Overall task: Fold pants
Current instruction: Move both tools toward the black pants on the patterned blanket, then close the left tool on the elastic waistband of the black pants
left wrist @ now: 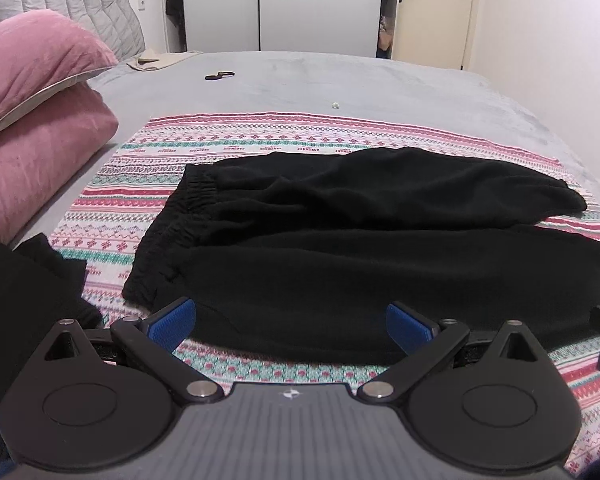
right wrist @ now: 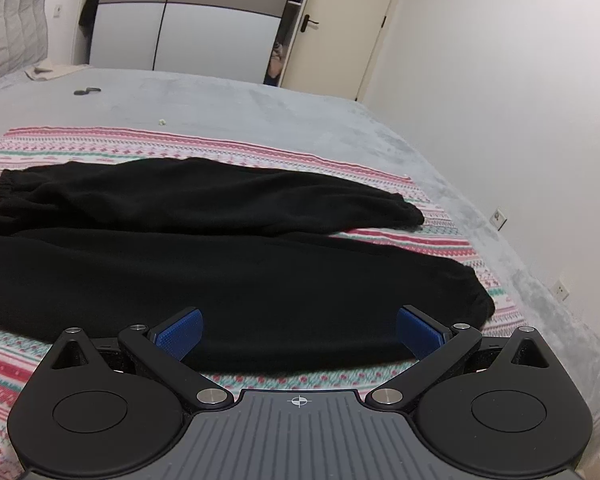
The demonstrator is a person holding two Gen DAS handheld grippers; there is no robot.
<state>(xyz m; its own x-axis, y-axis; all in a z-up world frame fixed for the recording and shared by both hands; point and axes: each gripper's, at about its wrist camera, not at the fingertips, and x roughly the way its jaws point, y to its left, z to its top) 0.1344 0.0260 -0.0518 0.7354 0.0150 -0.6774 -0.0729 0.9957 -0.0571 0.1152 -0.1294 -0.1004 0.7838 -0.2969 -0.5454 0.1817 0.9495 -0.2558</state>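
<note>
Black pants [left wrist: 340,248] lie spread flat on a striped patterned blanket [left wrist: 172,156], waistband to the left, two legs running right. They also show in the right wrist view [right wrist: 220,264]. My left gripper [left wrist: 291,322] is open, its blue pads [left wrist: 174,322] above the near leg's edge close to the waistband. My right gripper [right wrist: 299,333] is open, its blue pads [right wrist: 418,334] above the near leg's edge toward the cuff [right wrist: 476,292]. Neither holds anything.
Two pink pillows [left wrist: 36,112] are stacked at the left. A second black garment [left wrist: 24,300] lies at the near left. A small dark object [left wrist: 219,75] and beige cloth [left wrist: 156,60] rest on the grey bed [left wrist: 380,80]. A wall [right wrist: 520,120] runs along the bed's right side.
</note>
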